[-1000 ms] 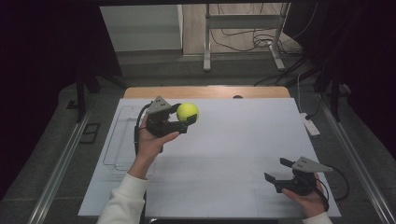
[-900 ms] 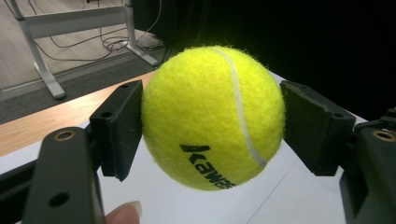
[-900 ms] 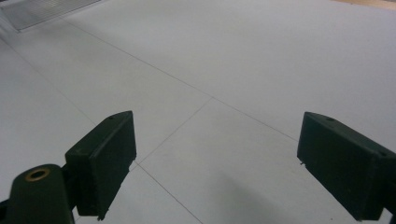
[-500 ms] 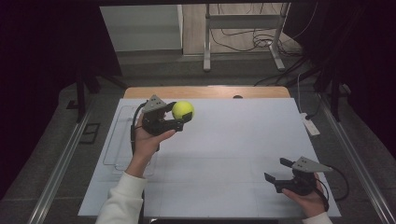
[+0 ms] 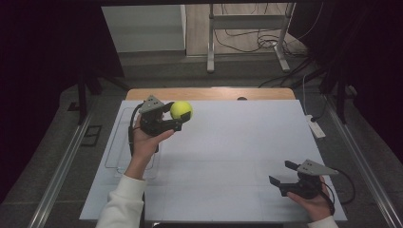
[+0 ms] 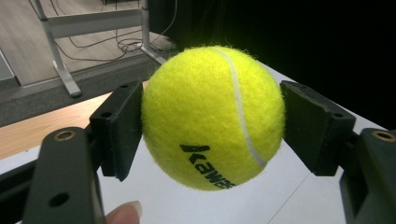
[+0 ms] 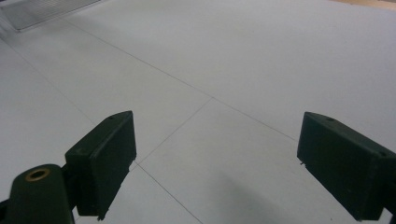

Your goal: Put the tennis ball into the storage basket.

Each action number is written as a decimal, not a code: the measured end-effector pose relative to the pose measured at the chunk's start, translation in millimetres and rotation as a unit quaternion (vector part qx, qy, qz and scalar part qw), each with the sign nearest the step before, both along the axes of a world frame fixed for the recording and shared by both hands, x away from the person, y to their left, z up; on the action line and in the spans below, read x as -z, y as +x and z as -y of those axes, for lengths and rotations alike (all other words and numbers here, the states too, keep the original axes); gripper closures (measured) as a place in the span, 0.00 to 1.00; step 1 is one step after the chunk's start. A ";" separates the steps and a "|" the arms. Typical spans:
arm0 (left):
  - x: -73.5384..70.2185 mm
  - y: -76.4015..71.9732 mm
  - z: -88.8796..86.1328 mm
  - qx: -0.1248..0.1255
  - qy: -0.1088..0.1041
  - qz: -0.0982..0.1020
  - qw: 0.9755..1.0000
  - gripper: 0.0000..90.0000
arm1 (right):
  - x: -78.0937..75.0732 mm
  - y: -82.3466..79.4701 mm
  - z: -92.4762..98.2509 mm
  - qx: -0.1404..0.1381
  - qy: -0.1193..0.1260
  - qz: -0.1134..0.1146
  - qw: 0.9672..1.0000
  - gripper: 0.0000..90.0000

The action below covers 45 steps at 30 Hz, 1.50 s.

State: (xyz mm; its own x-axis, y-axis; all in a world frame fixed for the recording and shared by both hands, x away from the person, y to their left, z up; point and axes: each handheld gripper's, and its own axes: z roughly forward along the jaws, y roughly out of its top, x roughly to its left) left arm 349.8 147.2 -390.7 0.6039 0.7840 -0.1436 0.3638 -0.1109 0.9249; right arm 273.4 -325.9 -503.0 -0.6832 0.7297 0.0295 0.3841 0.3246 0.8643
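Closest to the person, the right tool rests low at the near right corner of the tabletop, its jaws spread wide with nothing between them; in the right gripper view they frame bare white surface crossed by faint seam lines, and this hand has not shifted over the last second. Farther in, on the left, the left tool holds the tennis ball up off the surface, and the left gripper view shows both black pads pressed into the yellow felt either side of the white seam. Compared with a second ago the ball and its hand have drifted a little toward the left edge, which I read as a carry under way rather than a release. Just beyond and below that forearm lies a clear shallow tray on the left side, a likely place for the ball, though that is a guess. Past the white sheet a strip of wooden edge shows, then grey floor, a metal stand with trailing cables, and dark curtains on both sides.
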 end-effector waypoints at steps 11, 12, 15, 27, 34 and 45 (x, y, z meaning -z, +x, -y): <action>1.9 3.1 -10.7 -0.020 -0.007 0.002 1.000 0.30 | 0.2 0.1 -0.2 0.000 -0.002 0.000 1.000 0.14; 2.3 3.5 -11.7 -0.021 -0.007 0.002 1.000 0.30 | 0.2 0.2 -0.2 0.000 -0.002 0.000 1.000 0.14; 2.9 4.1 -13.6 -0.025 -0.008 0.003 1.000 0.30 | 0.1 0.1 -0.2 0.001 -0.002 0.000 1.000 0.14; 4.5 6.0 -19.8 -0.040 -0.006 0.005 0.999 0.30 | 0.2 0.1 -0.3 0.000 -0.002 0.000 1.000 0.14; 5.0 6.8 -23.8 -0.048 -0.008 0.007 0.999 0.30 | 0.2 0.0 -0.2 0.000 -0.002 0.000 1.000 0.14; 5.9 8.8 -33.7 -0.061 -0.013 0.006 0.998 0.30 | 0.2 0.0 -0.3 0.000 -0.002 0.000 1.000 0.14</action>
State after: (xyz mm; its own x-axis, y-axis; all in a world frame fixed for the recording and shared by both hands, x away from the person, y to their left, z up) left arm 358.6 180.9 -396.6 0.5060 0.8479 -0.1582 0.3617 -0.0420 0.9314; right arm 273.4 -325.6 -503.2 -0.6825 0.7304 0.0260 0.3841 0.3282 0.8630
